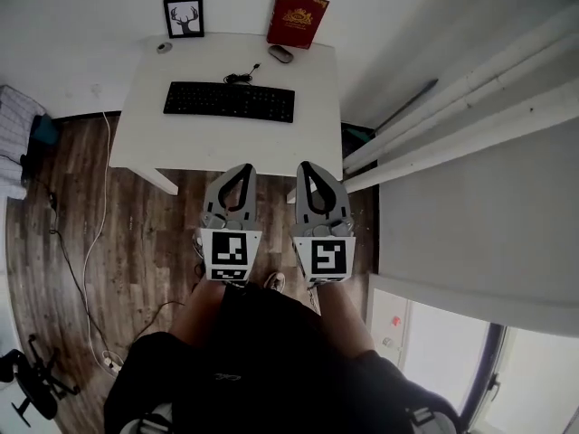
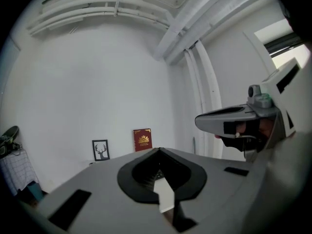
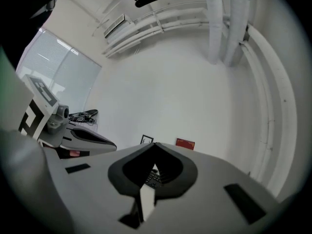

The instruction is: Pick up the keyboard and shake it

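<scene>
A black keyboard [image 1: 230, 101] lies flat on the white table [image 1: 181, 143], its cable coiled at its far edge. My left gripper [image 1: 241, 170] and right gripper [image 1: 308, 168] are held side by side in front of the table's near edge, both shut and empty, well short of the keyboard. In the left gripper view the closed jaws [image 2: 159, 152] point at the table, and the right gripper [image 2: 239, 121] shows at the right. Through the shut jaws in the right gripper view [image 3: 155, 146] a bit of the keyboard [image 3: 153, 178] shows.
A framed deer picture [image 1: 184, 16] and a red book [image 1: 298, 16] lean on the wall behind the table. A mouse [image 1: 280, 53] and a small round object [image 1: 164, 48] lie at the back. Cables [image 1: 86, 260] run over the wooden floor at the left.
</scene>
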Demonstrator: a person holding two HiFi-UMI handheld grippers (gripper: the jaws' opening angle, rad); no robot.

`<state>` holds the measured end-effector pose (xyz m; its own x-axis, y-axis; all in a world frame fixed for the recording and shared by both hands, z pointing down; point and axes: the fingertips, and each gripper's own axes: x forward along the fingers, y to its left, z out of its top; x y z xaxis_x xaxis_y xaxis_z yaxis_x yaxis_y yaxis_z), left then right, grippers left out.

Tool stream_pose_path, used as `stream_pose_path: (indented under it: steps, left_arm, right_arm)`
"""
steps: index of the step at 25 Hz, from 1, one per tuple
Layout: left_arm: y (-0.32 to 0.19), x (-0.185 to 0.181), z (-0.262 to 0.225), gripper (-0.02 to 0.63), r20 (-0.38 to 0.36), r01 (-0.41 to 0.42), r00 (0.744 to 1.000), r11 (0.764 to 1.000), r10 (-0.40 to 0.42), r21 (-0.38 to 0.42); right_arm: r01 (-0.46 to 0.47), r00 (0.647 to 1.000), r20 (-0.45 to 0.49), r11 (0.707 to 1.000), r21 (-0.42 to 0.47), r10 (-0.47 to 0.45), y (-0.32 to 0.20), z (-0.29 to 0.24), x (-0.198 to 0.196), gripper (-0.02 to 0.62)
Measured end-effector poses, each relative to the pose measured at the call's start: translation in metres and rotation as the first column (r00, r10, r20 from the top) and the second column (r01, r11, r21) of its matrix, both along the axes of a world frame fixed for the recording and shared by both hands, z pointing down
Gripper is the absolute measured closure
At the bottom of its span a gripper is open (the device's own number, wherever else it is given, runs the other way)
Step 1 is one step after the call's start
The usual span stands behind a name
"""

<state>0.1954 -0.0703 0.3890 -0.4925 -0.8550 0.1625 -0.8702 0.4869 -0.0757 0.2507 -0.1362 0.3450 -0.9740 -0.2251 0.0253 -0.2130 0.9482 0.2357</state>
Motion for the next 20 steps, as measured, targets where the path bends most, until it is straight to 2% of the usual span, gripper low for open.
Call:
stream_pose_path:
  steps: [4, 9, 14, 20]
  left_arm:
    - [-0.001, 0.052, -0.003, 0.606, 0.031, 0.008, 0.999, 1.000, -0.008, 0.000]
    - [-0.009, 0.095, -0.004, 0.606, 0.044, -0.008, 0.999, 1.000, 0.008, -0.008]
    - [-0.033, 0.116, -0.014, 0.606, 0.063, -0.048, 0.997, 0.999, 0.048, -0.007]
    - [-0.038, 0.127, -0.022, 0.606, 0.096, -0.055, 0.994, 0.998, 0.055, 0.001]
  right_arm:
    - [0.029, 0.999, 0.044, 1.000, -0.006, -0.029, 0.007, -0.006, 0.048, 0.574]
    - [0.006, 0.998, 0.058, 1.000, -0.011, -0.006, -0.001, -0.006, 0.097, 0.574]
    - [-0.020, 0.998, 0.061, 1.000, -0.019, 0.021, -0.021, -0.013, 0.115, 0.574]
    - [0.006, 0.997, 0.079, 1.000, 0.017, -0.007, -0.022, -0.018, 0.121, 0.574]
